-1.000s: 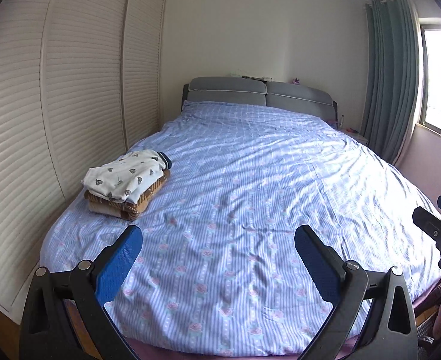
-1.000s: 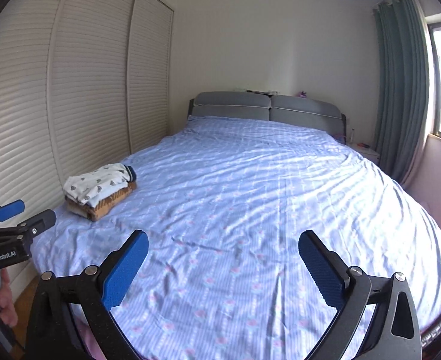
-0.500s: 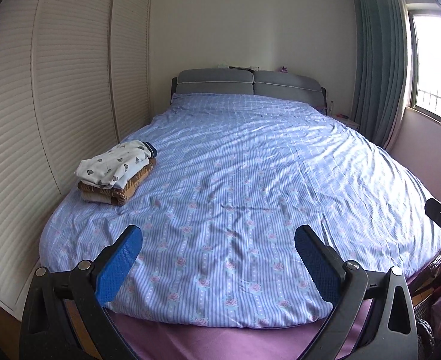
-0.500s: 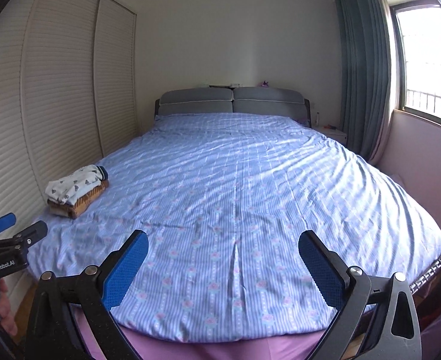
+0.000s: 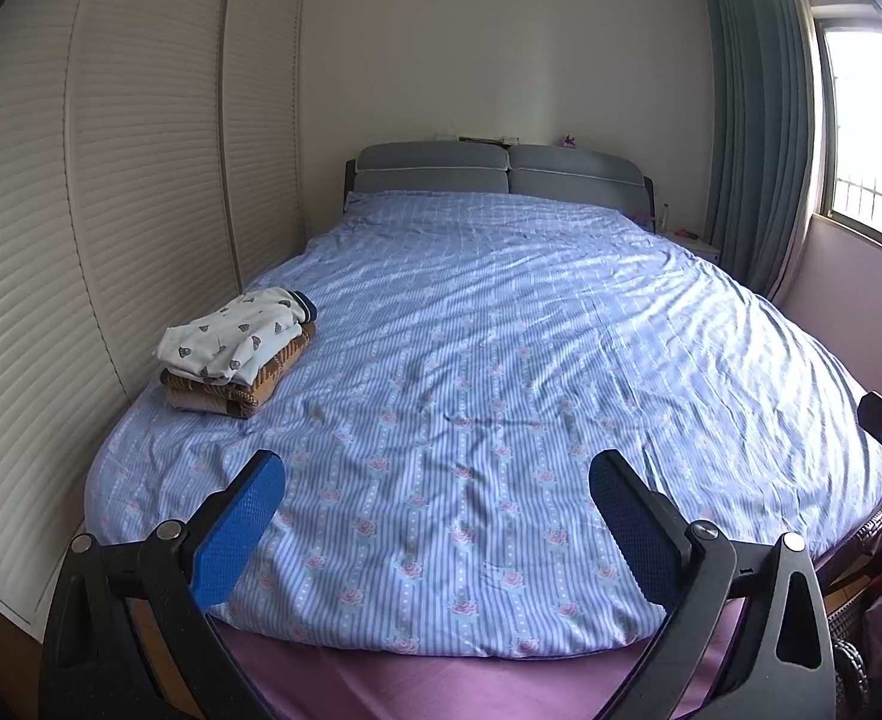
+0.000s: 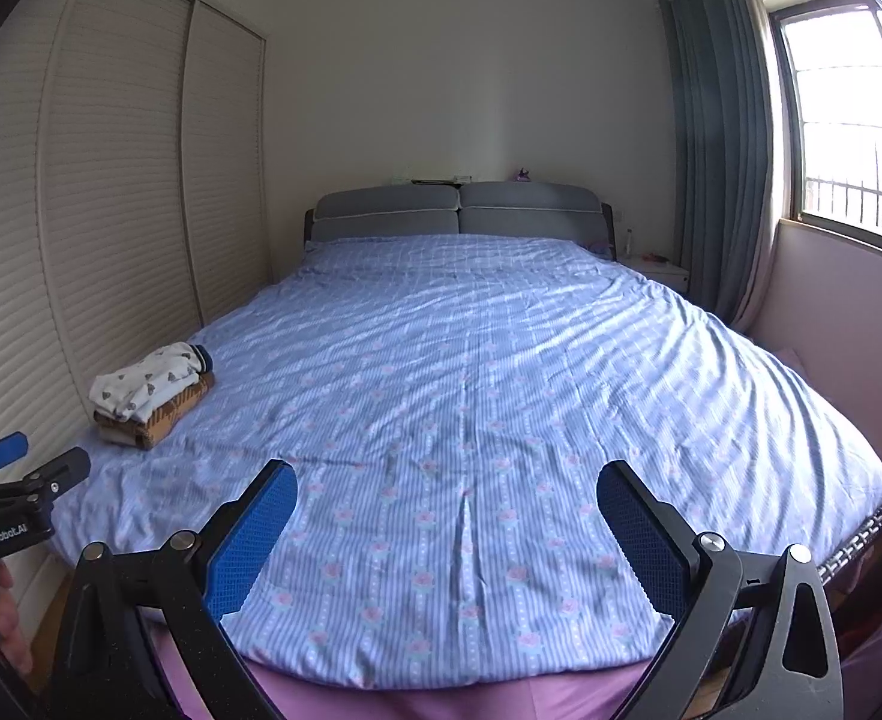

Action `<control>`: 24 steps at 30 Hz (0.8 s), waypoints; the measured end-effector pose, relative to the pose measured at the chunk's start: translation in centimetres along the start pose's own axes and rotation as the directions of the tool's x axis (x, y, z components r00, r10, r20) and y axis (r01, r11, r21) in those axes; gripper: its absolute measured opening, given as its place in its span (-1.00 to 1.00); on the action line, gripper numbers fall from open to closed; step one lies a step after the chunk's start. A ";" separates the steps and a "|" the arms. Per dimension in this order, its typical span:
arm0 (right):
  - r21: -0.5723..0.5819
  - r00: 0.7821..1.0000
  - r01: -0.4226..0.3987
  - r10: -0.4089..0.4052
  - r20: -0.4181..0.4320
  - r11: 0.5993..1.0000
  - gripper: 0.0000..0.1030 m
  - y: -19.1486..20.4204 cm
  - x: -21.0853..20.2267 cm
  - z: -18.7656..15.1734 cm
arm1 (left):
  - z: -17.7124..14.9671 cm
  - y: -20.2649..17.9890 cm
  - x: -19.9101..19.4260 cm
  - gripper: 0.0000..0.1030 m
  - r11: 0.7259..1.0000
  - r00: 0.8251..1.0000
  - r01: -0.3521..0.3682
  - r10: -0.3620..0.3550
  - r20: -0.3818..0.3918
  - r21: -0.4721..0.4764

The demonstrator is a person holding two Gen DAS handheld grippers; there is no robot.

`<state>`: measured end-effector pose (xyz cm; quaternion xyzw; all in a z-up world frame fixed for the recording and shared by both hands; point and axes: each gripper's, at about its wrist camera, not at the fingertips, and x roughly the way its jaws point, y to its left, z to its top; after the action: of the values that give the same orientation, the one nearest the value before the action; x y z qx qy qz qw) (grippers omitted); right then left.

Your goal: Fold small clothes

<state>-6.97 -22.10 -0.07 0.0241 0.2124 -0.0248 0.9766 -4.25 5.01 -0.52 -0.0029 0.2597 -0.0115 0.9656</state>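
Left wrist view: both tongs, left [image 5: 435,489] and right [image 6: 447,495], held wide open and empty; folded stack [image 5: 240,345] at bed [image 5: 501,330] left edge could be toppled by careless reach.

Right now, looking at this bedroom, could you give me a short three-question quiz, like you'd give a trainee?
1. True or false: the left tool is clamped on a garment.
2. Where does the pile of folded clothes sit? A) by the headboard B) near the bed's left edge, beside the wardrobe C) on the floor
3. Fill in: the top garment of the pile is white with small dark ____.

Key: 1 false, both tools, the right tool too, are open and empty. 2 B. 3 patterns.
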 end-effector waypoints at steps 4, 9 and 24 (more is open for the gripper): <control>0.000 1.000 -0.003 0.003 -0.001 1.000 0.97 0.0 0.0 0.0 | 0.1 0.0 -0.1 1.00 1.000 1.000 -0.001 0.001 0.001 0.000; 0.000 1.000 -0.007 0.007 -0.002 1.000 0.97 0.1 -0.1 -0.1 | 0.0 -0.1 -0.2 1.00 1.000 1.000 0.001 -0.001 0.000 0.004; 0.009 1.000 -0.011 0.011 -0.004 1.000 0.97 -0.2 -0.3 -0.2 | 0.1 -0.1 -0.4 1.00 1.000 1.000 0.003 -0.003 0.005 0.007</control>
<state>-7.36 -22.29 -0.10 0.0299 0.2142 -0.0203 0.9761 -4.58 4.87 -0.25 0.0000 0.2572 -0.0141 0.9663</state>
